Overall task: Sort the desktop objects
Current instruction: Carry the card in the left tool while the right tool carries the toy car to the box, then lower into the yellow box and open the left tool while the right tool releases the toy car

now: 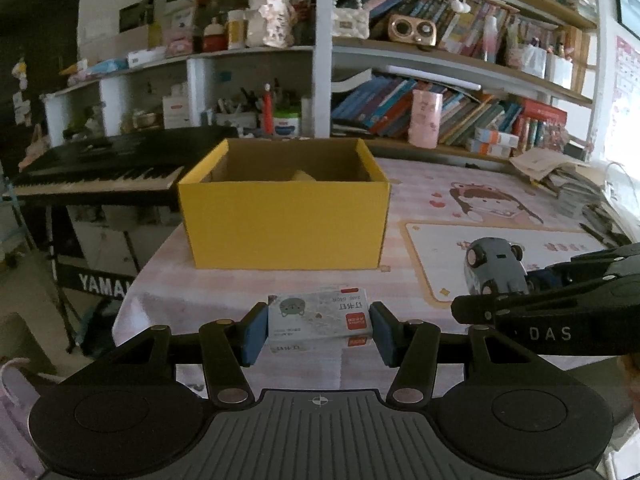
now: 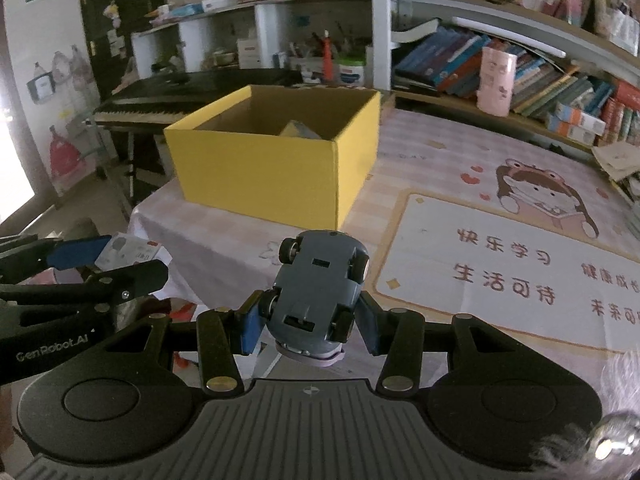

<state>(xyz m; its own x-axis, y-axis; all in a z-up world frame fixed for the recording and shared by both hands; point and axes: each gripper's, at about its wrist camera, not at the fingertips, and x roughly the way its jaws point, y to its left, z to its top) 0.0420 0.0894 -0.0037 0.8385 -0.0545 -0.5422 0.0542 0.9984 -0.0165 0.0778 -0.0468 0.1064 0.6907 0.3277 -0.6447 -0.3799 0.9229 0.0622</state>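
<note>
My left gripper (image 1: 318,330) is shut on a small white staple box (image 1: 318,318) with a cat picture and red labels, held above the near table edge. My right gripper (image 2: 310,324) is shut on a grey-blue toy car (image 2: 316,284), which is upside down with its wheels up. That car (image 1: 494,266) also shows at the right of the left wrist view, at the right gripper's black fingers. An open yellow cardboard box (image 1: 280,224) stands ahead on the table (image 1: 420,188); the yellow box (image 2: 264,168) holds a yellowish object, mostly hidden by its wall.
A pink cartoon mat (image 2: 500,264) covers the table at the right. A black keyboard piano (image 1: 100,168) stands left of the table, past its edge. Crowded bookshelves (image 1: 440,112) rise behind, with a pink cup (image 1: 426,118) and a paper stack (image 1: 560,176) at the far right.
</note>
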